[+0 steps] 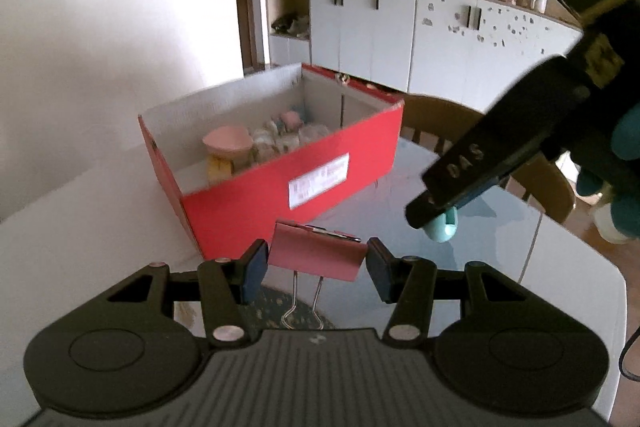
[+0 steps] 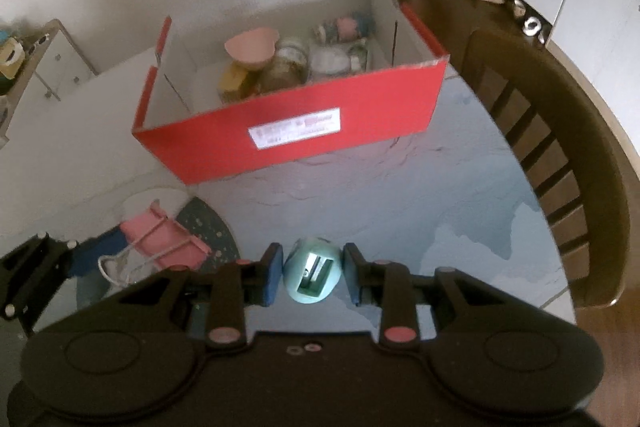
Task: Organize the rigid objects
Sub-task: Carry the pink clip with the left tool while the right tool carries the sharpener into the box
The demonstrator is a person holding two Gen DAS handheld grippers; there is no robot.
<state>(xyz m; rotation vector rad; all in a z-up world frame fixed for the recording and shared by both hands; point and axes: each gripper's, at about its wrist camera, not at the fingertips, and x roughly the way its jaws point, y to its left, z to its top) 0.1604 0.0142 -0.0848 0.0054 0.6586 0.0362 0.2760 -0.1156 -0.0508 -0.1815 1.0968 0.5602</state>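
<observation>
Left gripper (image 1: pixel 316 269) pinches a pink binder clip (image 1: pixel 318 251) across its body, pads on both ends, the wire handles hanging toward the camera; the clip is clear of the table (image 1: pixel 80 227). Right gripper (image 2: pixel 312 273) pinches a small teal pencil sharpener (image 2: pixel 313 275) between its blue pads, blade slot facing the camera, also held above the table. Red box (image 2: pixel 288 139) stands open-topped on the table beyond both grippers, white label on its near wall. Inside it: a pink heart-shaped lid (image 2: pixel 252 45), jars and other small items, blurred. A wooden chair (image 2: pixel 560 163) stands at the table's right edge.
</observation>
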